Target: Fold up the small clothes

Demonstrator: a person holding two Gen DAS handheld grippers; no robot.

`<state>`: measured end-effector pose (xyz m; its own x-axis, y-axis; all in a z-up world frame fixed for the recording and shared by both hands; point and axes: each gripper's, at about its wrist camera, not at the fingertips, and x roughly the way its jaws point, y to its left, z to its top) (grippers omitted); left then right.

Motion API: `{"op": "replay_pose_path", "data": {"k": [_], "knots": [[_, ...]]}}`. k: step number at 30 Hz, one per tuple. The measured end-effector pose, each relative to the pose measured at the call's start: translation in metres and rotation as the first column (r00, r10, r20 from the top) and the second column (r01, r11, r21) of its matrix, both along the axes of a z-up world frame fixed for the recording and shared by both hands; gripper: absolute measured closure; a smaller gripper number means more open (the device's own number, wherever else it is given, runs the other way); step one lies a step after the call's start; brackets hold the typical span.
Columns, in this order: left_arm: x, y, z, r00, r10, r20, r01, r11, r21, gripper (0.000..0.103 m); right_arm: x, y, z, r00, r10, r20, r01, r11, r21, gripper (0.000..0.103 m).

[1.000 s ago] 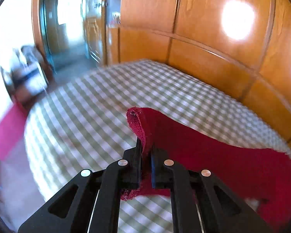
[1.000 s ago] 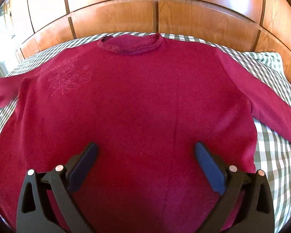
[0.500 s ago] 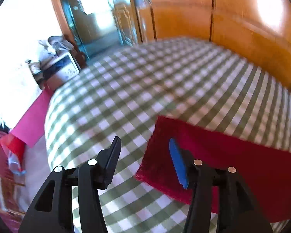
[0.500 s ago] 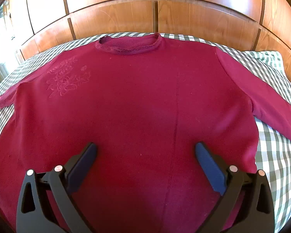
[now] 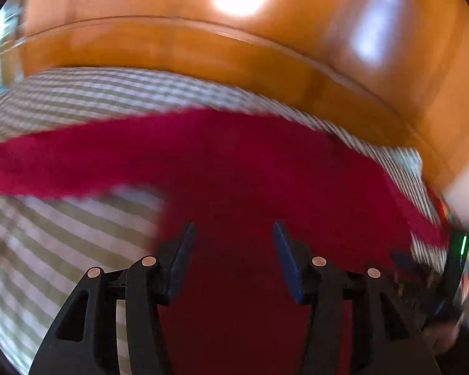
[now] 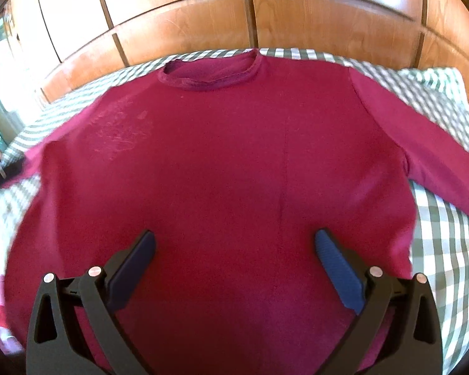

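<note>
A dark red long-sleeved sweater (image 6: pixel 228 156) lies spread flat, front up, on the checked bed, its collar (image 6: pixel 212 72) toward the headboard. My right gripper (image 6: pixel 234 234) hovers open over the lower middle of its body, nothing between the fingers. The left wrist view is blurred by motion. There my left gripper (image 5: pixel 233 228) stands open above the sweater (image 5: pixel 250 162) near its lower left side, holding nothing. One sleeve (image 5: pixel 62 159) stretches out to the left on the cover. The other sleeve (image 6: pixel 437 156) lies out to the right.
The green-and-white checked bed cover (image 6: pixel 447 250) shows on both sides of the sweater. A wooden panelled headboard (image 6: pixel 187 25) rises behind it. A checked pillow (image 6: pixel 434 81) sits at the back right. A dark blurred device with a green light (image 5: pixel 461 243) is at the right edge.
My left gripper let go of the sleeve cuff, opened, and swung fast to the right over the sweater's body. The sleeve now lies flat. The right gripper shifted only slightly and stayed open.
</note>
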<state>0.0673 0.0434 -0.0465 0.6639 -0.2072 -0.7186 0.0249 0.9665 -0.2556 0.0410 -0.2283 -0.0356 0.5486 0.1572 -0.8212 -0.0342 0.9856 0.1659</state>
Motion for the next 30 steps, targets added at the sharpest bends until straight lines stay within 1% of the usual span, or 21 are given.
{"op": "replay_pose_path", "data": {"k": [1,3,4,5,6,7,8,9,10,12,13,14,15,17,18,19,21,23,25,27,30], "knots": [[-0.004,-0.019,-0.005,0.999,-0.043,-0.010,0.043,0.999,0.017,0.052,-0.007,-0.019,0.009,0.999,-0.035,0.012,0.035,0.998,0.045,0.006],[-0.015,-0.057,-0.018,0.992,-0.121,-0.038,0.123,0.991,0.055,0.052,-0.020,-0.055,0.019,0.993,-0.116,0.029,0.113,0.990,0.084,0.013],[-0.019,-0.071,-0.026,0.987,-0.152,-0.057,0.157,0.984,0.083,0.052,-0.029,-0.084,0.024,0.981,-0.191,0.031,0.187,0.978,0.092,0.019],[-0.023,-0.077,-0.034,0.986,-0.152,-0.066,0.159,0.981,0.115,0.051,-0.038,-0.112,0.026,0.964,-0.265,0.029,0.261,0.960,0.097,0.021],[-0.028,-0.081,-0.039,0.988,-0.139,-0.066,0.147,0.979,0.139,0.049,-0.049,-0.142,0.027,0.937,-0.348,0.021,0.344,0.932,0.116,0.022],[-0.030,-0.082,-0.043,0.989,-0.134,-0.055,0.141,0.980,0.142,0.045,-0.060,-0.173,0.026,0.905,-0.426,0.006,0.421,0.896,0.143,0.025],[-0.032,-0.084,-0.044,0.989,-0.137,-0.046,0.142,0.979,0.149,0.044,-0.067,-0.194,0.024,0.878,-0.478,-0.009,0.473,0.866,0.158,0.029],[-0.032,-0.083,-0.045,0.989,-0.143,-0.045,0.149,0.976,0.157,0.044,-0.077,-0.220,0.022,0.840,-0.541,-0.027,0.538,0.827,0.166,0.030],[-0.032,-0.083,-0.046,0.987,-0.152,-0.046,0.158,0.975,0.156,0.042,-0.089,-0.253,0.020,0.784,-0.619,-0.043,0.616,0.769,0.171,0.035],[-0.033,-0.078,-0.048,0.987,-0.156,-0.049,0.162,0.976,0.145,0.042,-0.104,-0.295,0.018,0.714,-0.697,-0.058,0.692,0.693,0.201,0.037],[-0.032,-0.078,-0.048,0.987,-0.155,-0.050,0.161,0.977,0.143,0.041,-0.111,-0.320,0.017,0.669,-0.739,-0.072,0.733,0.642,0.223,0.040],[-0.032,-0.077,-0.048,0.987,-0.156,-0.049,0.162,0.976,0.146,0.041,-0.114,-0.339,0.016,0.639,-0.764,-0.084,0.756,0.606,0.246,0.043],[-0.033,-0.077,-0.048,0.986,-0.157,-0.049,0.163,0.975,0.148,0.041,-0.114,-0.350,0.017,0.619,-0.780,-0.084,0.770,0.583,0.259,0.044],[-0.032,-0.079,-0.047,0.986,-0.156,-0.053,0.162,0.976,0.145,0.040,-0.113,-0.376,0.021,0.566,-0.822,-0.067,0.805,0.534,0.259,0.044],[-0.032,-0.078,-0.045,0.986,-0.155,-0.056,0.161,0.977,0.141,0.040,-0.110,-0.385,0.021,0.554,-0.830,-0.067,0.812,0.521,0.264,0.043],[-0.029,-0.078,-0.045,0.986,-0.154,-0.057,0.161,0.977,0.140,0.039,-0.104,-0.394,0.019,0.545,-0.835,-0.080,0.817,0.507,0.273,0.044],[-0.027,-0.080,-0.046,0.986,-0.154,-0.063,0.162,0.976,0.143,0.037,-0.093,-0.407,0.016,0.535,-0.840,-0.092,0.826,0.498,0.263,0.055],[-0.026,-0.081,-0.046,0.986,-0.154,-0.068,0.162,0.976,0.147,0.036,-0.087,-0.412,0.015,0.542,-0.836,-0.082,0.825,0.511,0.240,0.080],[-0.025,-0.081,-0.046,0.985,-0.152,-0.076,0.162,0.976,0.143,0.034,-0.081,-0.408,0.024,0.568,-0.821,-0.065,0.810,0.542,0.226,0.094],[-0.023,-0.081,-0.046,0.983,-0.162,-0.087,0.171,0.978,0.121,0.029,-0.079,-0.400,0.033,0.593,-0.804,-0.026,0.790,0.576,0.207,0.095],[-0.019,-0.077,-0.044,0.981,-0.167,-0.100,0.176,0.981,0.080,0.024,-0.066,-0.377,0.059,0.659,-0.752,0.037,0.728,0.649,0.220,0.096]]}}
